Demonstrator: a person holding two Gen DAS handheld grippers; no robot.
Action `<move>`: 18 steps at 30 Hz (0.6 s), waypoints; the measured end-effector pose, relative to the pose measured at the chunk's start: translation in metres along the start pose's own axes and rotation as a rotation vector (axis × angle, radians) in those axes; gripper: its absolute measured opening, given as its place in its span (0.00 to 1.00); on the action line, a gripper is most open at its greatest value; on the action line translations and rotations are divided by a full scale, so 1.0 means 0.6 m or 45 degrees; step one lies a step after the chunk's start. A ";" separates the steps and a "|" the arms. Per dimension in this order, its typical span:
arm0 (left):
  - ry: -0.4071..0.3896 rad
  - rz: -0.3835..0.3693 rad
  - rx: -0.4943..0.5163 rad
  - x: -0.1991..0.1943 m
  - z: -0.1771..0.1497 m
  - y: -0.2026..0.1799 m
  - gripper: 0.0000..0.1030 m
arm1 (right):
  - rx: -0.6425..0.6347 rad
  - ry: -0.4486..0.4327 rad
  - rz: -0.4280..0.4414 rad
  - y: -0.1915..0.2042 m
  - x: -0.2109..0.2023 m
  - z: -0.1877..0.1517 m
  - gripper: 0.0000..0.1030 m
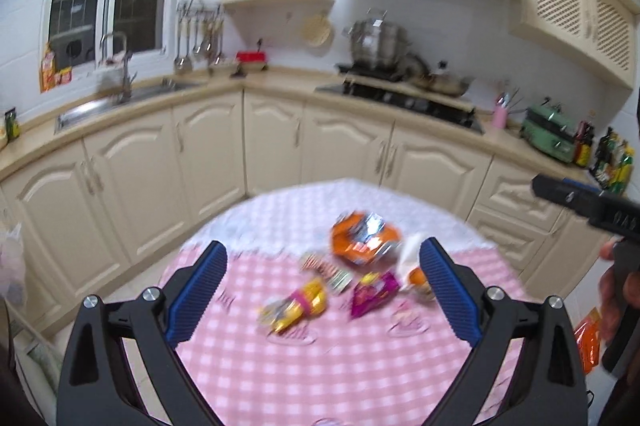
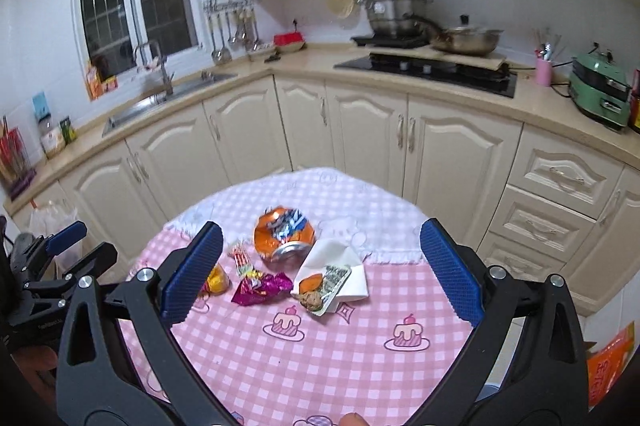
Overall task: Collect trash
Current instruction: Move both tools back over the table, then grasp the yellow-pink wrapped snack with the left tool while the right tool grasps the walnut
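Holding both claws wide open, left gripper [image 1: 322, 290] and right gripper [image 2: 320, 272], I see a crumpled orange can [image 2: 283, 232] and shiny wrappers [image 2: 262, 288] mid-table on the pink checked cloth [image 2: 320, 366].

Bench [image 2: 320, 366] w/ pink check cloth lies bare just ahead of both grippers, open approach from the near side. Farther ahead, trash bunches mid-bench: crushed can [image 2: 283, 233], purple wrapper [image 2: 262, 288], white napkin [image 2: 340, 272], touching or nearly, little gap btw them.
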State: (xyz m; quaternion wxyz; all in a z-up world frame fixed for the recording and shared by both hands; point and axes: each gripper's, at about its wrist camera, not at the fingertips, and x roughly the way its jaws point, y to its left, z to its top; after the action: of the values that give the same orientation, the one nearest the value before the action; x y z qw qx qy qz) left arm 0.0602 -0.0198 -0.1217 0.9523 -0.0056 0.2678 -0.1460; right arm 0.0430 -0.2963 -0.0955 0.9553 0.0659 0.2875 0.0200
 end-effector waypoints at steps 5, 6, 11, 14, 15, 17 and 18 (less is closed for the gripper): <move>0.147 0.005 0.001 0.069 -0.053 0.044 0.92 | -0.029 0.118 -0.008 -0.001 0.059 -0.032 0.94; 0.189 0.006 0.012 0.088 -0.065 0.049 0.92 | -0.031 0.139 -0.006 -0.002 0.068 -0.038 0.94; 0.306 0.005 0.063 0.169 -0.104 0.058 0.92 | -0.047 0.271 -0.001 -0.008 0.123 -0.076 0.94; 0.334 0.023 0.110 0.214 -0.114 0.061 0.92 | -0.065 0.329 -0.010 -0.009 0.142 -0.096 0.94; 0.348 0.028 0.132 0.230 -0.116 0.061 0.92 | -0.071 0.357 -0.012 -0.011 0.153 -0.104 0.94; 0.378 0.040 0.182 0.257 -0.121 0.057 0.92 | -0.078 0.390 -0.011 -0.012 0.168 -0.114 0.94; 0.393 0.034 0.205 0.266 -0.122 0.052 0.92 | -0.080 0.399 -0.011 -0.012 0.173 -0.117 0.94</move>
State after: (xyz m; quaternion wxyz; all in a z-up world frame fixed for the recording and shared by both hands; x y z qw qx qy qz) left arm 0.1613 -0.0298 -0.2685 0.8991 0.0967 0.3984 -0.1535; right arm 0.0907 -0.2876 -0.2110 0.9004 0.0306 0.4325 0.0348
